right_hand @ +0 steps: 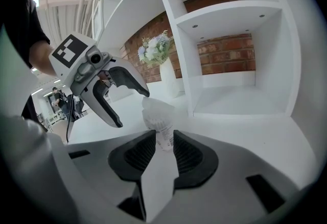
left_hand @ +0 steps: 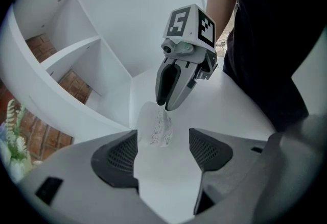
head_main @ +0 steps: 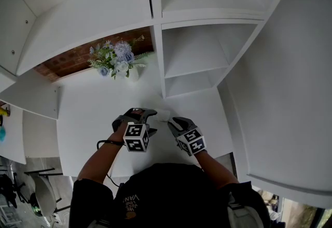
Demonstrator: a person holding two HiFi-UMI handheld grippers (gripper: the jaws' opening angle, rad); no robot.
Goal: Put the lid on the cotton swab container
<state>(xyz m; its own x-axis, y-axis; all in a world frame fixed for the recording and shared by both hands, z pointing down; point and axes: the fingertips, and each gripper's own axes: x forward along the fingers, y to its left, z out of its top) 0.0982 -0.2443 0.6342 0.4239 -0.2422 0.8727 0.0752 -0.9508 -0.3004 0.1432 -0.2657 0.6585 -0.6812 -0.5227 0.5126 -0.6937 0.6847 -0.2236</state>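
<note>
The clear cotton swab container (head_main: 162, 115) stands on the white table (head_main: 88, 118) between my two grippers. In the right gripper view its printed lower part (right_hand: 157, 118) sits between the pads of my right gripper (right_hand: 164, 149), which press its sides. From the left gripper view, the right gripper (left_hand: 163, 107) pinches the container (left_hand: 158, 127) near its top edge. My left gripper (left_hand: 163, 149) is open, with the container just ahead of its pads. Its upper fingertip (right_hand: 144, 93) hovers by the container's top. Whether a lid sits on the container is unclear.
A white vase of pale flowers (head_main: 116, 61) stands at the back of the table by the brick wall (head_main: 78, 58). A white shelf unit (head_main: 197, 61) rises at the back right, close behind the container. The table's near edge lies under my arms.
</note>
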